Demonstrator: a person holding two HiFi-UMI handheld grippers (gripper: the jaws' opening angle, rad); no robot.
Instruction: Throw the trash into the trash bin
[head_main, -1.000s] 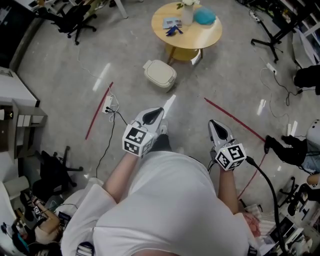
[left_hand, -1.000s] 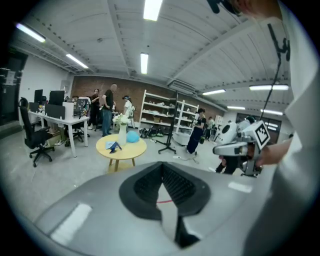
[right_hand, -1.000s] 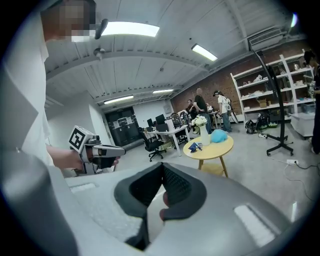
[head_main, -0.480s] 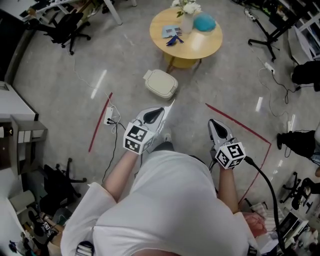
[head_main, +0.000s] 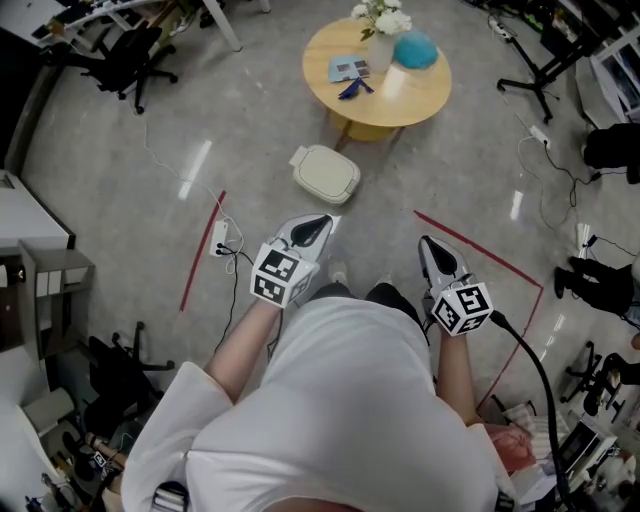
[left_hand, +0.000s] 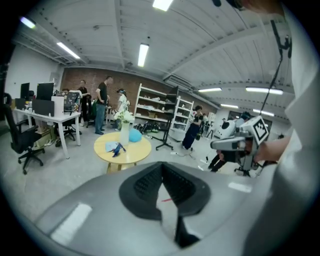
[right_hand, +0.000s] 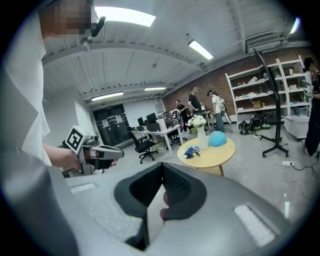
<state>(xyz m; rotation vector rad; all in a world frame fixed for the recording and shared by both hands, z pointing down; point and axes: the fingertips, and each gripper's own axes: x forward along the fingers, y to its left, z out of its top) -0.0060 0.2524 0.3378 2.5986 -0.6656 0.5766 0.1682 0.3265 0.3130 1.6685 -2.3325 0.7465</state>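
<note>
A crumpled blue piece of trash (head_main: 351, 88) lies on the round yellow table (head_main: 400, 100), beside a printed card, a vase of white flowers (head_main: 380, 38) and a teal ball (head_main: 415, 48). The cream trash bin (head_main: 325, 174), lid down, stands on the floor in front of the table. My left gripper (head_main: 310, 232) and right gripper (head_main: 437, 257) are held level before my body, short of the bin, both shut and empty. The left gripper view shows the table (left_hand: 135, 152) and blue trash (left_hand: 118, 148) ahead; the right gripper view shows them too, the blue trash (right_hand: 191, 151) included. The bin is hidden in both gripper views.
Red tape lines (head_main: 200, 250) mark the floor on both sides. A power strip with cables (head_main: 220, 238) lies left of my left gripper. Office chairs (head_main: 130, 50) stand at the far left, a stand base (head_main: 540, 80) at the far right. Several people stand by desks and shelves at the back.
I have stepped toward the table: the trash bin and red lines have slid nearer in the head view. Both grippers stay shut, held in front of me.
</note>
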